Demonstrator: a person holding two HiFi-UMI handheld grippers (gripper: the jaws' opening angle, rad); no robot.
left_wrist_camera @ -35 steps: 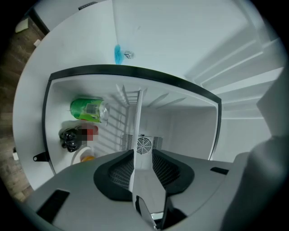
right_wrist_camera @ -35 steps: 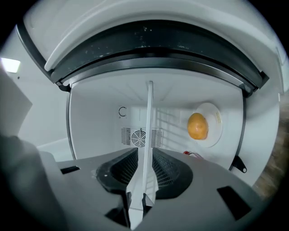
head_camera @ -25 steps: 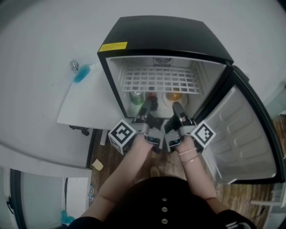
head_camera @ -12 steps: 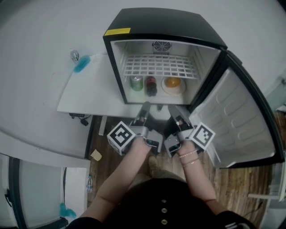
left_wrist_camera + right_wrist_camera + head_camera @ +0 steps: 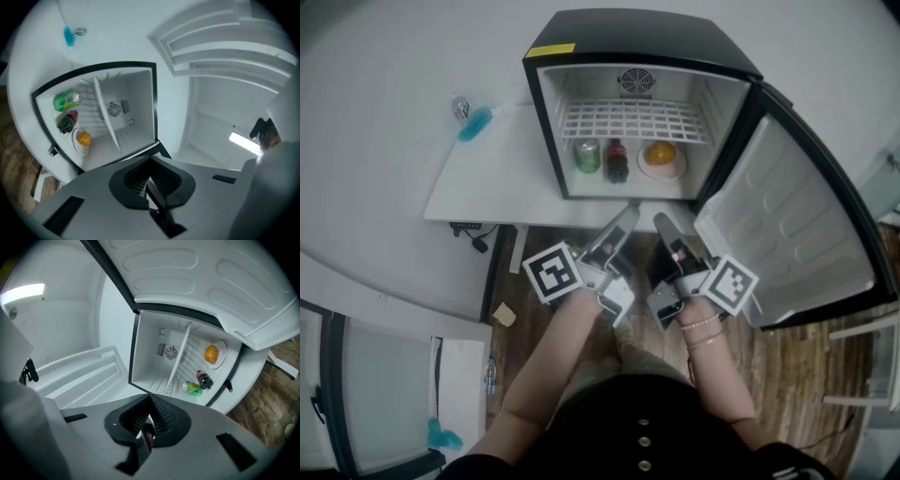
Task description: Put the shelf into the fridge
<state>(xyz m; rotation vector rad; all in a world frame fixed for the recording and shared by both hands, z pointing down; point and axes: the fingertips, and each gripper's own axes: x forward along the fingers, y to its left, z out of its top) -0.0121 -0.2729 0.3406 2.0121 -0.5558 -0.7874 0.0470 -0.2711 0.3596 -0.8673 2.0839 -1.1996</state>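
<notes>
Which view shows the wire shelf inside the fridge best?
Head view: the wire shelf shows its whole white grid, spanning the fridge. Both gripper views see it nearly edge-on, as a thin slanted bar.

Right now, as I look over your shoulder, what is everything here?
fridge: one, black outside, white inside, standing on the table
door: one, white lining, swung open to the right
shelf: one, white wire, lying across the fridge's upper part
can: one, green, fridge floor, left
bottle: one, dark, right beside the can
orange: one, orange, on the plate
plate: one, white, fridge floor, right
table: one, white, under the fridge
blue object: one, on the table left of the fridge; too small to identify
floor: brown wood
left gripper: one, grey, before the fridge, shut, empty
right gripper: one, grey, beside it, shut, empty
</notes>
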